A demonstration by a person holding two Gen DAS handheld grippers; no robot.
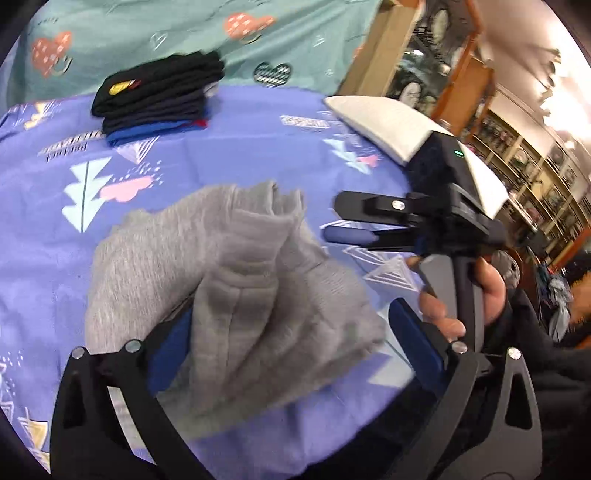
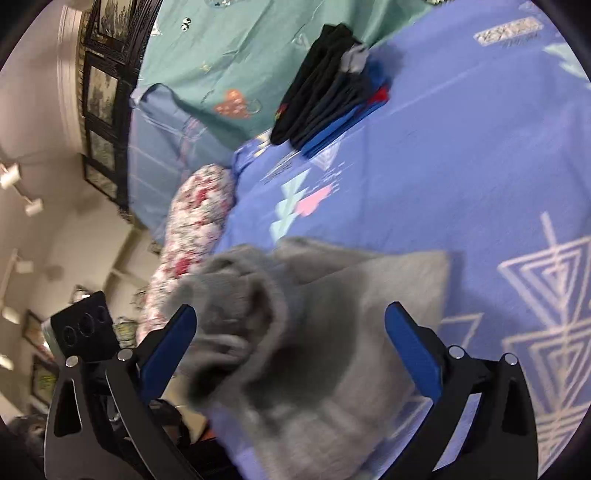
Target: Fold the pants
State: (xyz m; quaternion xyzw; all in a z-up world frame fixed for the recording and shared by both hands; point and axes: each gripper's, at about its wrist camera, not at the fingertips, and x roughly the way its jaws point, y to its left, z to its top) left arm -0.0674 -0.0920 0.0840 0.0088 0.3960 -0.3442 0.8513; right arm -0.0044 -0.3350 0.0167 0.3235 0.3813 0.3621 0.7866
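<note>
Your left gripper [image 1: 291,347] and right gripper [image 2: 291,347] are both spread wide around the bunched gray pants [image 1: 229,295] on the bed [image 1: 258,155]. Closing now may catch only one layer, so the fold could slip.

bed with purple patterned sheet [image 1: 258,155], crumpled grey pants [image 1: 236,280] on it, folded dark clothes stack [image 1: 159,96] near teal cover [image 1: 129,33]

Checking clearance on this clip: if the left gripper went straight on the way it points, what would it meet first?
Probably the grey pants, bunched between the open fingers of the left gripper. The stack of folded clothes lies farther on; depth is unclear.
</note>
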